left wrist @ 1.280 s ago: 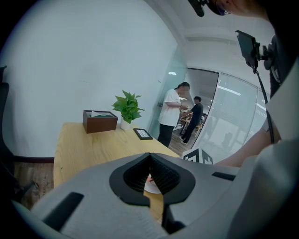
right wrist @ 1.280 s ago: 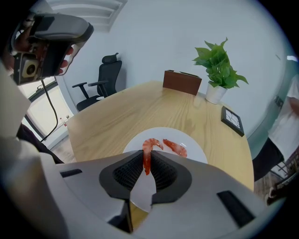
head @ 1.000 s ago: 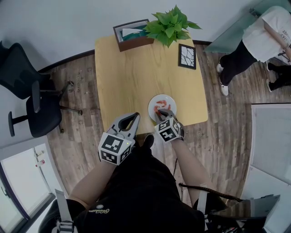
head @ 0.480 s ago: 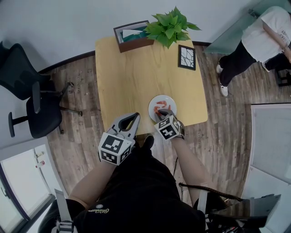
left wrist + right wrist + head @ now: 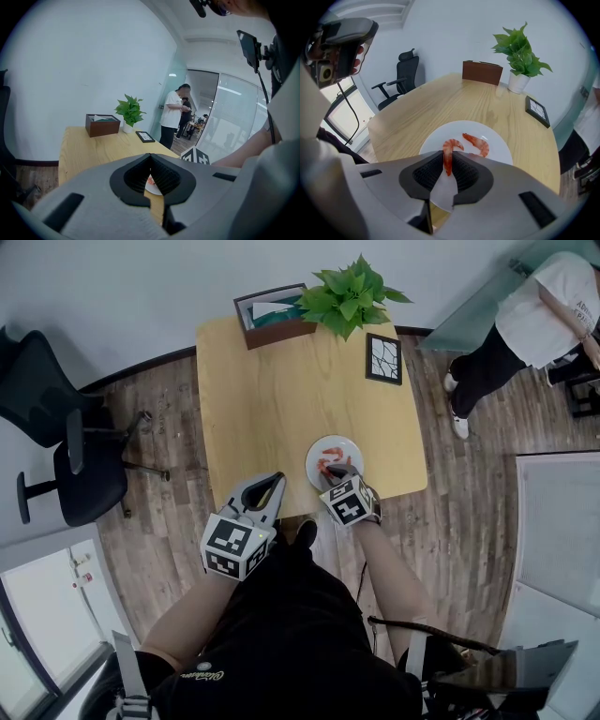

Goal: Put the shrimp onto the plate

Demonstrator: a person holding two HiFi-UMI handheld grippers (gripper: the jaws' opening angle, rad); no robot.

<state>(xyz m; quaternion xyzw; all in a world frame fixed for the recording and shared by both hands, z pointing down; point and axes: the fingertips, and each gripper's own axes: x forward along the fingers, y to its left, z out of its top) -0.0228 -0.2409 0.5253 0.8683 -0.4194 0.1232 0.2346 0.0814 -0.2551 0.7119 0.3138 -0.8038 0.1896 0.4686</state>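
A white plate (image 5: 323,452) (image 5: 499,149) sits near the front right edge of the wooden table (image 5: 272,409). One orange shrimp (image 5: 478,143) lies on it. My right gripper (image 5: 333,472) (image 5: 448,159) hangs just over the plate's near rim, shut on a second, curled shrimp (image 5: 448,157) whose head end arches above the jaws. The left gripper (image 5: 277,480) (image 5: 151,161) is shut and empty, at the table's front edge left of the plate. Through the hollow behind its jaws a bit of the plate (image 5: 153,186) shows.
At the table's far end stand a brown tissue box (image 5: 272,313), a potted plant (image 5: 349,294) and a small picture frame (image 5: 385,358). A black office chair (image 5: 66,446) is on the left. A person (image 5: 525,324) stands on the floor at the back right.
Both grippers stay almost where they were, the right one still pinching the shrimp over the plate. The person at the back right has shifted a little.
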